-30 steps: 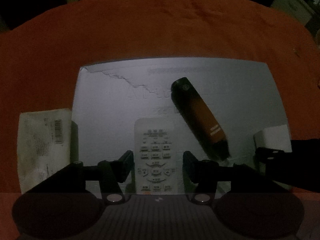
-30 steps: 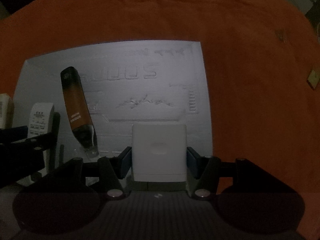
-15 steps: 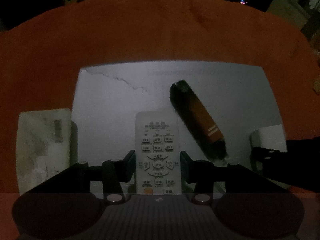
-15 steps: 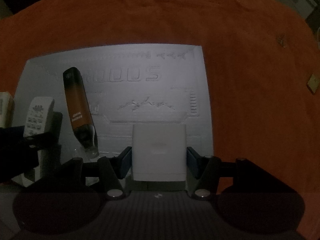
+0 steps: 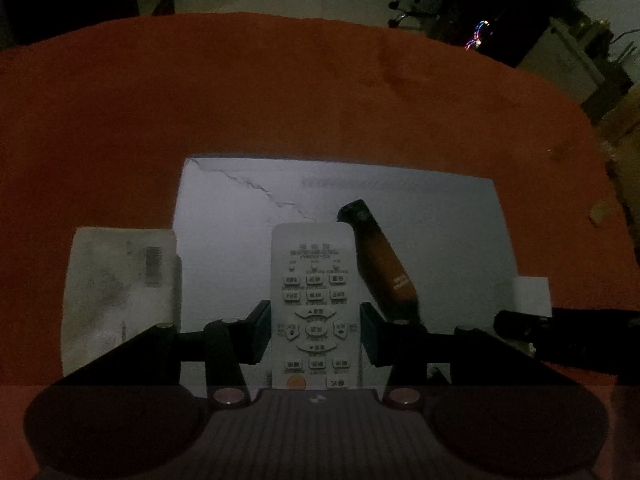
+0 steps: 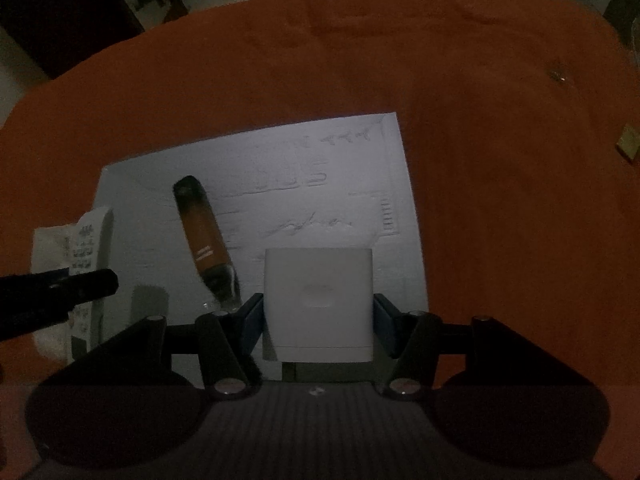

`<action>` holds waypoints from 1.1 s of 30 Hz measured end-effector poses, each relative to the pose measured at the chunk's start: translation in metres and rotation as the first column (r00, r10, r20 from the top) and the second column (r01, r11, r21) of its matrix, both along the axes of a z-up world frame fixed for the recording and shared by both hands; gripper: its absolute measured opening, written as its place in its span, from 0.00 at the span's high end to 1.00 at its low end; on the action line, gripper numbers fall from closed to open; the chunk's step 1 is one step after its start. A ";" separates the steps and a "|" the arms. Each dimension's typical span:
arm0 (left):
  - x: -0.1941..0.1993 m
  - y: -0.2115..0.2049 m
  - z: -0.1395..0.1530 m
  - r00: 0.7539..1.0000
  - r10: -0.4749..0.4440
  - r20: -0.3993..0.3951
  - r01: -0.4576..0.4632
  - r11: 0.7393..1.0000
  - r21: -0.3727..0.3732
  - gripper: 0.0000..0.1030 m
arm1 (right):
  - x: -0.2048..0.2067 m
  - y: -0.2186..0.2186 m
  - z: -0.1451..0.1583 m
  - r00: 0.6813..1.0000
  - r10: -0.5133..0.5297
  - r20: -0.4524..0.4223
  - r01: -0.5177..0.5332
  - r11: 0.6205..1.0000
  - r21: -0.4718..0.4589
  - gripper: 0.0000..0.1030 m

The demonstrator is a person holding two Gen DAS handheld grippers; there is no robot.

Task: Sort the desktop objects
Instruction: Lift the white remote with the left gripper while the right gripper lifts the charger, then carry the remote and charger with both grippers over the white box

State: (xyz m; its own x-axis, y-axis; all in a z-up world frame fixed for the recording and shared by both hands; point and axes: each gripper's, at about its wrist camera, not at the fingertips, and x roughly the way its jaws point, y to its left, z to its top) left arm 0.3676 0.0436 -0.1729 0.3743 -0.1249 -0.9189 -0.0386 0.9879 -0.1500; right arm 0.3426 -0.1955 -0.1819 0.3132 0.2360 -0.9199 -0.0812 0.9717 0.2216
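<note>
- Remote (image 5: 315,312) is held between the fingers of the left gripper (image 5: 314,330), which is clenched on its lower half; its long axis runs straight ahead along the fingers, the button face upward.
- Cube (image 6: 318,304), white and boxy, is grasped the same way by the right gripper (image 6: 318,322), its flat top facing the camera, over the near right part of the white board (image 6: 280,168).
- Both loads appear lifted over the board, which lies on the orange cloth (image 5: 280,92); contact with the board cannot be told from either view.
- Bottle (image 5: 380,260), brown with a dark cap end, lies on the board between the two grippers, its long axis slanted; in the left view it sits just right of the remote's far end, nearer the left gripper than the right.
- The coming placement is judged to turn on that closeness: the remote's right edge and the bottle are close side by side, so a set-down to the right would risk a knock.
- A tissue pack (image 5: 120,296) beside the board's left edge is shown plainly in the left view; in the right view it is largely hidden behind the left gripper.
- Embossed lettering on the board is seen clearly only in the right view.
</note>
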 end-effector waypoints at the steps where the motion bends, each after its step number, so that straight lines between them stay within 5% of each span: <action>1: -0.002 0.002 0.004 1.000 0.003 0.001 -0.003 1.000 -0.006 0.61 | -0.001 -0.002 0.003 1.000 0.001 0.003 -0.001 1.000 0.009 0.43; 14: -0.066 0.001 0.052 0.993 -0.079 0.090 0.077 0.997 0.027 0.61 | -0.059 -0.013 0.057 0.993 0.054 0.109 -0.062 0.995 0.076 0.43; 21: -0.107 0.002 0.052 0.991 -0.123 0.061 0.123 0.992 0.000 0.60 | -0.105 -0.005 0.072 0.990 0.108 0.094 -0.118 0.988 0.104 0.43; 29: -0.153 -0.002 0.054 0.985 -0.122 0.125 0.123 0.992 -0.001 0.61 | -0.156 0.006 0.071 0.981 0.163 0.106 -0.171 0.982 0.075 0.43; 33: -0.171 -0.002 0.050 0.988 -0.127 0.088 0.131 0.991 -0.038 0.61 | -0.174 0.004 0.061 0.982 0.182 0.043 -0.185 0.978 0.097 0.43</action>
